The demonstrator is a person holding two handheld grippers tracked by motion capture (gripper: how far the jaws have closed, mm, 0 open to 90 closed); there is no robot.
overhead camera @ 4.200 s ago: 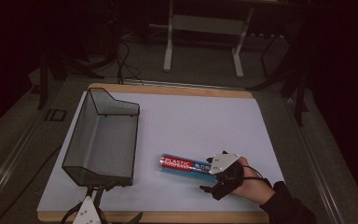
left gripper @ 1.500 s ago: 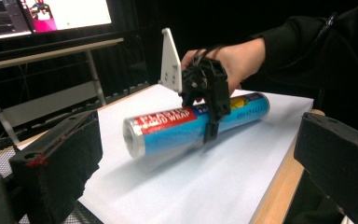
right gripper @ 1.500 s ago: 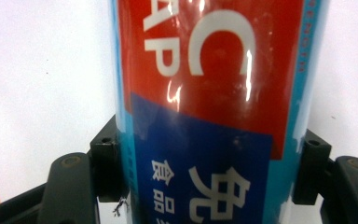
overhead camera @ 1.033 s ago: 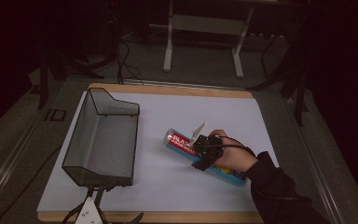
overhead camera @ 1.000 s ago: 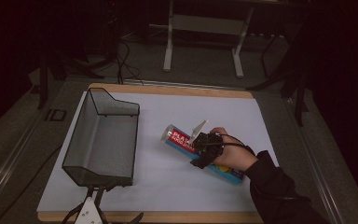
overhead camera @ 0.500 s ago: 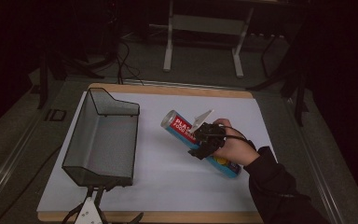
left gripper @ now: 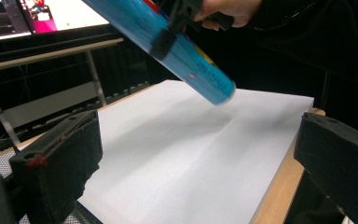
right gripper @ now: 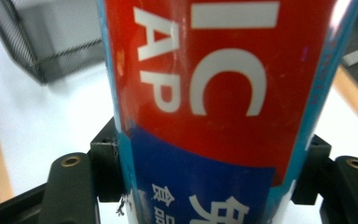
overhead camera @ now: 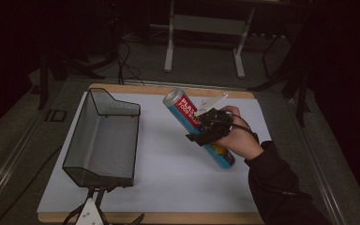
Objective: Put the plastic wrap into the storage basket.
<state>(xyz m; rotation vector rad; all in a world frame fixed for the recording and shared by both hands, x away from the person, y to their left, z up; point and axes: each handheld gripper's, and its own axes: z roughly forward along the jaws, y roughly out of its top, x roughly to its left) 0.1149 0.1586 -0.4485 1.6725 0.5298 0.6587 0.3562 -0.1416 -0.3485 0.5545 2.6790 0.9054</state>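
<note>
Since the earlier frame your right gripper (overhead camera: pixel 205 127) has lifted the tube (overhead camera: pixel 198 125) off the table (overhead camera: pixel 168 187), tilted, jaws clamped at mid-length. It looks light, stiff and glossy, so likely slippery; keep gripping near the middle. Your left gripper (left gripper: pixel 191 163) stands wide and empty.

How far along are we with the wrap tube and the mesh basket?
Done: the right gripper is shut on the tube, tilted clear of the white mat. In hand: carrying it. Left: probably placing it in the basket, which holds nothing; the left gripper sits open.
</note>
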